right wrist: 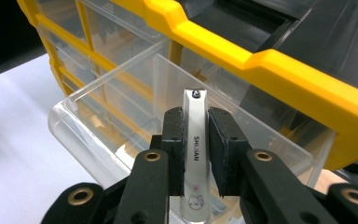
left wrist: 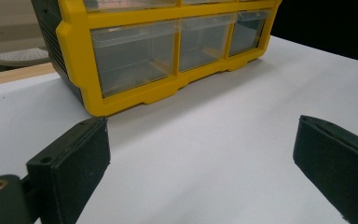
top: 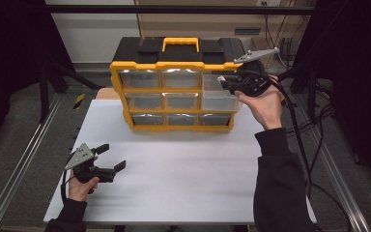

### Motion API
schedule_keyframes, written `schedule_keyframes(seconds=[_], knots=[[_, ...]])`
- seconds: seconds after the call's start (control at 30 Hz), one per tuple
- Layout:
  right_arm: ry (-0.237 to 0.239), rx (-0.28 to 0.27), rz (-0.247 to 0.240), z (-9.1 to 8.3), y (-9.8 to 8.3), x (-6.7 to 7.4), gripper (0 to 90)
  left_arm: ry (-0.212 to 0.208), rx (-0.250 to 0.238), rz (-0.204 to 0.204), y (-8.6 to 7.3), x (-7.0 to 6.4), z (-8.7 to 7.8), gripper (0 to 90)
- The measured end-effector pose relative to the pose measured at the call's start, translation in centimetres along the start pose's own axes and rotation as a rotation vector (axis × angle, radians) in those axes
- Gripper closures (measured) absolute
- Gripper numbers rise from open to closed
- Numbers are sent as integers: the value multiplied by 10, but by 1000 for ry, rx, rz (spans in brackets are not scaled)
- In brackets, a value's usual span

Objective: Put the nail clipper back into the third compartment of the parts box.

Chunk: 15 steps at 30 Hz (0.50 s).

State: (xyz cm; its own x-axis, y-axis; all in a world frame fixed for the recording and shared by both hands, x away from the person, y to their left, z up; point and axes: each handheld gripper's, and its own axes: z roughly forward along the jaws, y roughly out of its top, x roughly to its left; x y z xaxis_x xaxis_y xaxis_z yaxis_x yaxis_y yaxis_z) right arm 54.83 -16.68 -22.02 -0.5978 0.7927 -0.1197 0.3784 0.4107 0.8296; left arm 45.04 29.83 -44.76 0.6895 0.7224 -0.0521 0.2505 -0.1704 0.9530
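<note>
One nail clipper (right wrist: pixel 196 149) is held lengthwise between the right gripper's (right wrist: pixel 196 154) closed jaws, poised directly over the pulled-out clear drawer (right wrist: pixel 98 116) below.

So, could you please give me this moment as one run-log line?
right tool: shut on nail clipper, over open drawer | left tool: open, idle above table

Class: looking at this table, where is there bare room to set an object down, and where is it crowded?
Bare: the white board from the organizer to the near edge, right of the left tool. Crowded: the organizer's top right corner, where the right tool holds a nail clipper over the pulled-out drawer.
</note>
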Motion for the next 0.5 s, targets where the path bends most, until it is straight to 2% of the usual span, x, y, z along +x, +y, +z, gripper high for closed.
schedule_keyframes(seconds=[0.27,0.5], knots=[[3,32,10,4,-2,-1,773,1,-1,0,0,0,0,35],[1,11,14,4,-4,-1,759,0,0,1,0,0,0,35]])
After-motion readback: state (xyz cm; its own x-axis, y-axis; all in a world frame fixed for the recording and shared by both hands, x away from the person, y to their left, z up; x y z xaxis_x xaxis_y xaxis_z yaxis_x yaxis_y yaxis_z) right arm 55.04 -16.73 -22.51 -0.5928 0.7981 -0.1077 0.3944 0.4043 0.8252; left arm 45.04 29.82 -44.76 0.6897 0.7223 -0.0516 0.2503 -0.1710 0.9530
